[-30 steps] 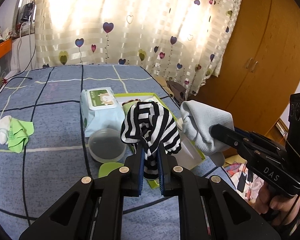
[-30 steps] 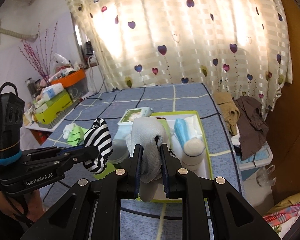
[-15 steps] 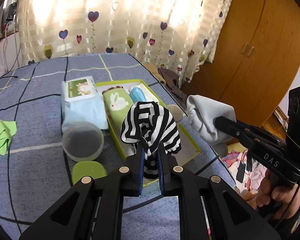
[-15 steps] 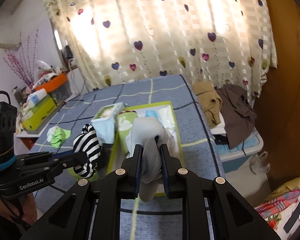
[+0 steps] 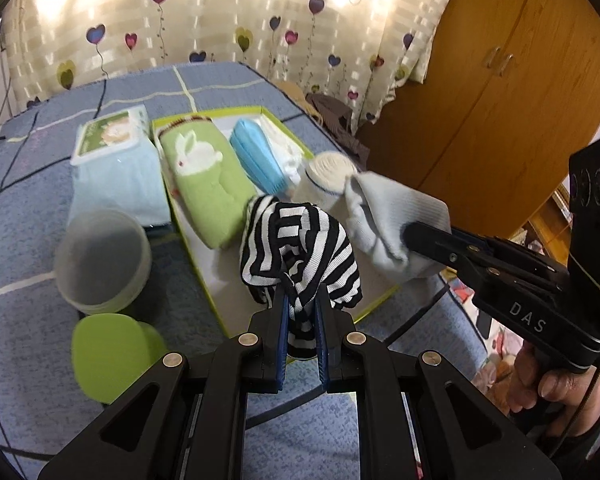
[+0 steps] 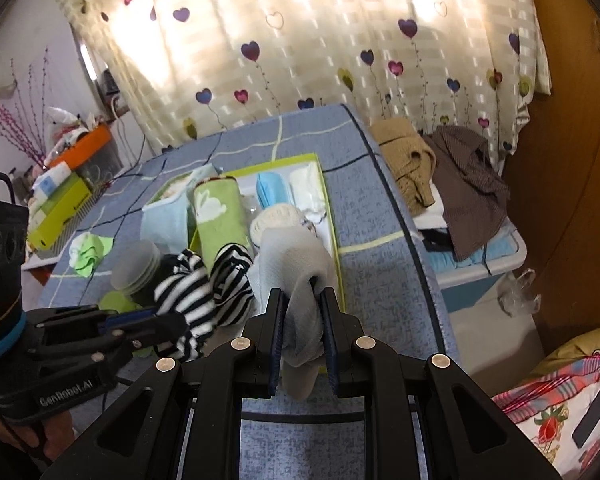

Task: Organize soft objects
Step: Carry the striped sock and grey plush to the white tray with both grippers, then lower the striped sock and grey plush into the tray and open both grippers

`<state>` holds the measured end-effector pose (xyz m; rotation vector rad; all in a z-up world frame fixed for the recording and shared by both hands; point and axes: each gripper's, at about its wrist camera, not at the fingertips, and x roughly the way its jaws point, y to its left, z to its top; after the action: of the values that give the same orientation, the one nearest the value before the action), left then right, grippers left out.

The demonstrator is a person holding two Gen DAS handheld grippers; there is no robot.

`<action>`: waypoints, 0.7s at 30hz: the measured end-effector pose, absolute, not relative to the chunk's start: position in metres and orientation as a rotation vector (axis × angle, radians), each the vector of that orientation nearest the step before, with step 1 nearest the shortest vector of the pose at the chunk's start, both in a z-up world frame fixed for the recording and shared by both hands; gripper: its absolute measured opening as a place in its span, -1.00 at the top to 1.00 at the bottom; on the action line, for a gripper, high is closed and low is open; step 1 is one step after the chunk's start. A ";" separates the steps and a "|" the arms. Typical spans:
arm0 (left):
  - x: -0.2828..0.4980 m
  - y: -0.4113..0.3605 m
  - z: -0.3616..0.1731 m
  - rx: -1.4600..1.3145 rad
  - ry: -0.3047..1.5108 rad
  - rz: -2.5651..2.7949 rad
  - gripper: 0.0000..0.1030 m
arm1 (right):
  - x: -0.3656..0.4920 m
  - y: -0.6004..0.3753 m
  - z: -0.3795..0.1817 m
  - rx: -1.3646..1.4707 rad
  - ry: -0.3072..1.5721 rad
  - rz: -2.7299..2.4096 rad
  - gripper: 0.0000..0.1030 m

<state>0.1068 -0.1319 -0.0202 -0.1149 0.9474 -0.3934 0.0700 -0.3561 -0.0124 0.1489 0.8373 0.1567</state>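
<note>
My left gripper (image 5: 300, 300) is shut on a black-and-white striped sock (image 5: 300, 240), held above the near end of the green-rimmed tray (image 5: 220, 312). Beside it on the right, my right gripper (image 6: 302, 300) is shut on a pale grey sock (image 6: 296, 256), also over the tray's near end. Seen from the left wrist, the grey sock (image 5: 388, 216) hangs from the right gripper's black fingers (image 5: 432, 236). The tray (image 6: 334, 216) holds a green rabbit towel (image 5: 204, 176), a blue packet (image 5: 256, 160), white cloth and a cream roll (image 5: 324, 176).
A wipes pack (image 5: 116, 164), a clear round tub (image 5: 100, 256) and its green lid (image 5: 108, 352) lie left of the tray on the blue bedspread. A green-and-white cloth (image 6: 88, 250) sits further left. Clothes (image 6: 440, 168) pile on a bin beyond the bed's right edge.
Both grippers have come down and forward toward the tray, each still gripping its sock. The tray and its contents now look larger and closer.
</note>
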 end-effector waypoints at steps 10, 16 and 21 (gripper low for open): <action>0.126 -0.135 -0.034 -0.117 0.981 -0.372 0.76 | 0.099 -0.349 -0.030 0.143 0.864 0.175 0.67; 0.136 -0.137 -0.040 -0.119 0.996 -0.354 0.76 | 0.115 -0.348 -0.043 0.138 0.883 0.178 0.67; 0.143 -0.138 -0.043 -0.122 1.002 -0.335 0.76 | 0.122 -0.350 -0.046 0.132 0.888 0.172 0.67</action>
<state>0.1430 -0.1380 -0.0432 -0.1220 1.0018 -0.3352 0.1220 -0.3499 -0.0461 0.1323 0.8878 0.1718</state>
